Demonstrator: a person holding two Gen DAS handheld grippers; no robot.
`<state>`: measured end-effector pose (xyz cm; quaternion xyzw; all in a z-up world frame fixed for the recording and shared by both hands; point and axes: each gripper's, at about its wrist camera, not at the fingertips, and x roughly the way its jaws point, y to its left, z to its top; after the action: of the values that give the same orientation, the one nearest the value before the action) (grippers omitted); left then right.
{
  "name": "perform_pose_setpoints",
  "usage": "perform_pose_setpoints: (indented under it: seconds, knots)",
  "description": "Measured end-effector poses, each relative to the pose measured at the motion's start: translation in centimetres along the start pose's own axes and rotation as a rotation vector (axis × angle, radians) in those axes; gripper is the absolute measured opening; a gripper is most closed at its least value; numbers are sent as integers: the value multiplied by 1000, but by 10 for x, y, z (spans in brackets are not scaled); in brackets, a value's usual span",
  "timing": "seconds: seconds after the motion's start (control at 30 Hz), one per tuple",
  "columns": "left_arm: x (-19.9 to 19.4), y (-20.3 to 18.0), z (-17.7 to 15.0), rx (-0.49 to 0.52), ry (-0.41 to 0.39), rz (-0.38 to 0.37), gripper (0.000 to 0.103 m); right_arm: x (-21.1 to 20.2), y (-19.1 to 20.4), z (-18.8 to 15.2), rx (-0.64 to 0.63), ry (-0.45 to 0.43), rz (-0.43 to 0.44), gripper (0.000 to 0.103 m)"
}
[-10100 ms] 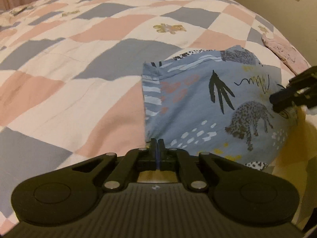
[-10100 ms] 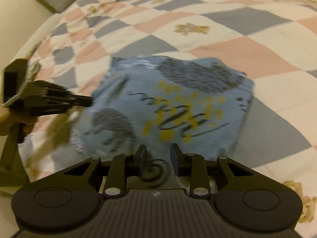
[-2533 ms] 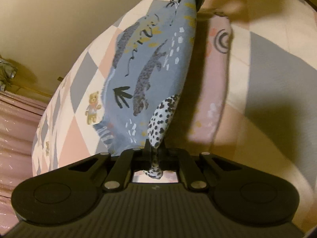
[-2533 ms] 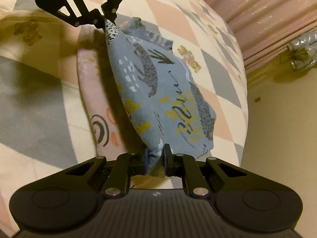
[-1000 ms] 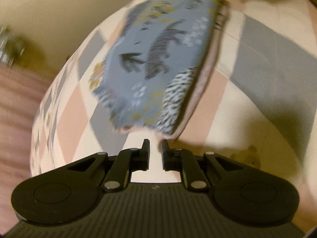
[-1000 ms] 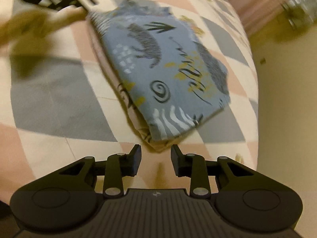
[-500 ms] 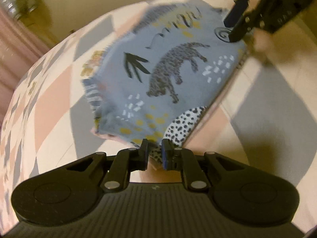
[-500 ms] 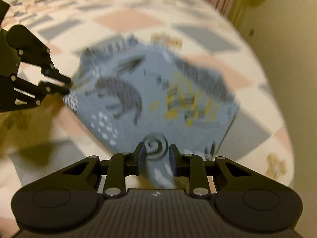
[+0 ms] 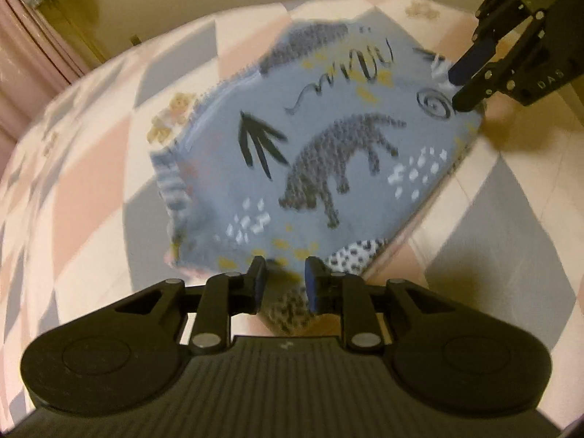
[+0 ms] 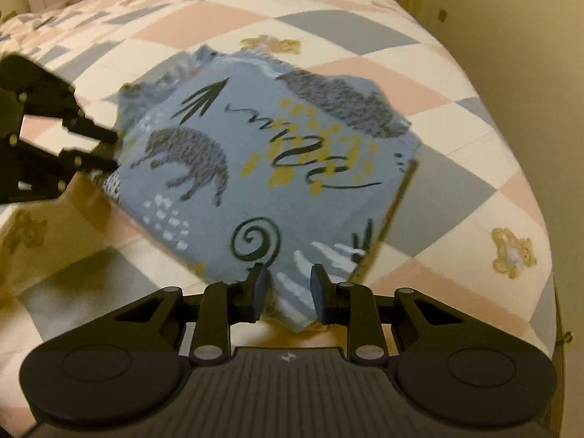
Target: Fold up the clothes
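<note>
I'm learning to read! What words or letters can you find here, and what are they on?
"DAS": on the side of the right gripper, seen from the left wrist camera; blurry, so not certain.
The squiggles on the blue cloth are only pattern, no words.
Nothing else is readable.

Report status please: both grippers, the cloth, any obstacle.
Left gripper and right gripper open, each astride a corner. Blue printed cloth folded on quilt. No obstacle seen.
</note>
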<state>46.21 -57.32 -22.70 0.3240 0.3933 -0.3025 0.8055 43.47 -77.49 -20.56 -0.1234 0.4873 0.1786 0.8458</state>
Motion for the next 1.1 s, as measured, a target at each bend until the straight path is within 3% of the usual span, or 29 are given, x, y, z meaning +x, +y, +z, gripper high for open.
perform_pose_setpoints:
  seconds: [0.17, 0.33, 0.47, 0.67, 0.77, 0.83, 0.93, 1.0, 1.1]
  knots:
    - [-2, 28, 18, -82, -55, 41, 21, -9, -10, 31, 16, -89, 19, 25]
    - [34, 55, 14, -169, 40, 74, 21, 18, -14, 62, -13, -105, 61, 25]
    - [32, 57, 27, -157, -3, 63, 24, 42, -21, 68, -65, -48, 51, 24]
    - [28, 59, 46, -139, -67, 47, 24, 31, -43, 86, 22, -116, 59, 25]
    - [27, 61, 56, -130, -98, 38, 24, 48, -38, 96, -10, -111, 96, 25]
    - [46, 58, 64, -136, -73, 0, 23, 62, -35, 102, -38, -103, 119, 25]
    - [73, 54, 76, -146, -35, -55, 23, 85, -42, 105, -16, -64, 124, 17]
    - [76, 62, 71, -173, -33, -61, 26, 90, -55, 107, 29, -62, 125, 0]
    - [76, 76, 62, -223, -31, -60, 32, 85, -71, 105, 61, -74, 106, 0]
